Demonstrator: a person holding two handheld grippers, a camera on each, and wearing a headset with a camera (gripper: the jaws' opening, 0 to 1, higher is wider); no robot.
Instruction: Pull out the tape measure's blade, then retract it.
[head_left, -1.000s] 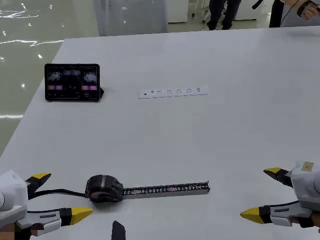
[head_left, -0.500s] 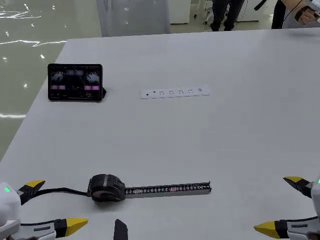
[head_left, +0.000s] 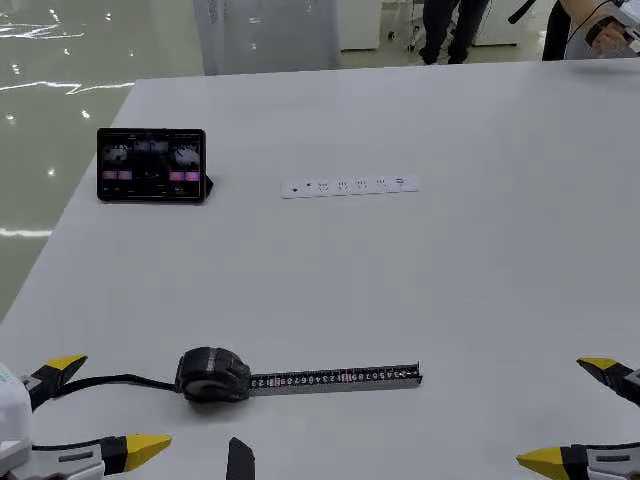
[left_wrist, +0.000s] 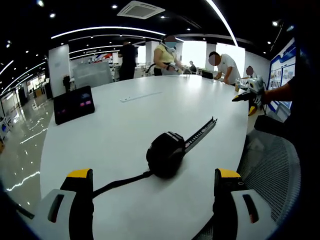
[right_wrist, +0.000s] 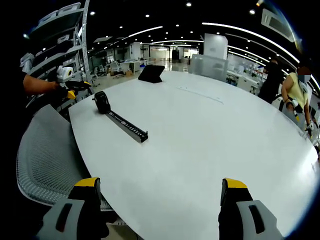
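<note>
Your tape measure (head_left: 212, 375) lies at the counter's (head_left: 420, 270) 7 o'clock. Its rounded black case looks compact, rubbery and probably weighty, so pinch it across the flanks. The blade (head_left: 335, 378), a thin, stiff printed strip, points to 3 o'clock; take its hooked end. Left gripper (head_left: 105, 402) and right gripper (head_left: 570, 412) gape wide, holding nothing.

Tape measure (head_left: 212, 375) on table (head_left: 420, 280), before tablet (head_left: 151, 165)

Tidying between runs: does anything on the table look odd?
The tape measure lies near the front edge of the table with its blade extended and flat on the surface, not retracted. Nothing else stands out.
</note>
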